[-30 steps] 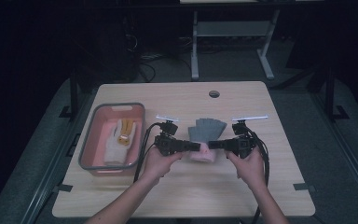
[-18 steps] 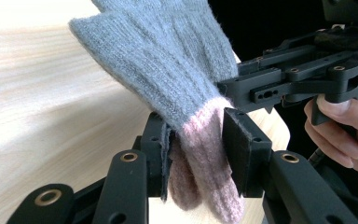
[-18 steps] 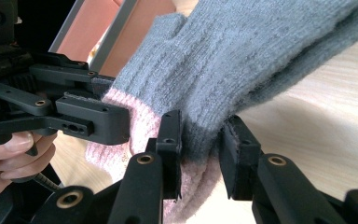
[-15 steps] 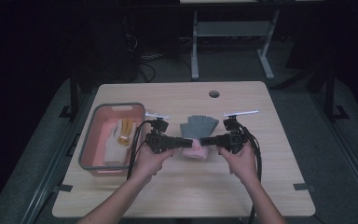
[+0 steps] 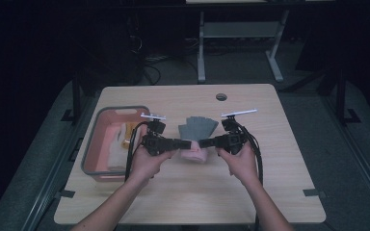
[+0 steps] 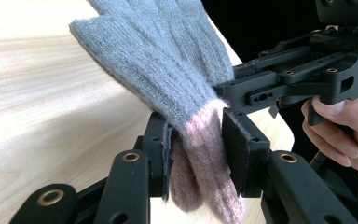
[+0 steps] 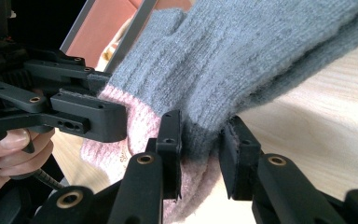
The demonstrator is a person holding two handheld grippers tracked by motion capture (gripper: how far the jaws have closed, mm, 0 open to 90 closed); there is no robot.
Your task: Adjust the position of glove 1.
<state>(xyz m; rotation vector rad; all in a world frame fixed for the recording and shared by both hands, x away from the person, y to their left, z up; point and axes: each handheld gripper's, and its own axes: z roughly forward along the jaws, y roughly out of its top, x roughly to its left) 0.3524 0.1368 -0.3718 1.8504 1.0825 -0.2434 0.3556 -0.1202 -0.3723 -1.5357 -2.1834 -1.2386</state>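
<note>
Nearest the person, both grippers pinch 1 knitted glove [image 5: 196, 136] at its pink cuff: the left gripper [image 5: 180, 144] clamps 1 side, the right gripper [image 5: 206, 143] the other. The glove hangs just over the table [image 5: 270, 192], its long axis running away from the person, grey fingers farthest, with a bin [image 5: 92, 149] to the left.

Near the middle of the frame, two hands are holding the left gripper [image 5: 185, 143] and the right gripper [image 5: 206, 143] jaw-to-jaw over the wooden table [image 5: 270, 192], both gripping the pink cuff of a grey glove [image 5: 198, 128] whose fingers are fanning toward the top. A pink bin [image 5: 89, 154] is sitting at centre left.
</note>
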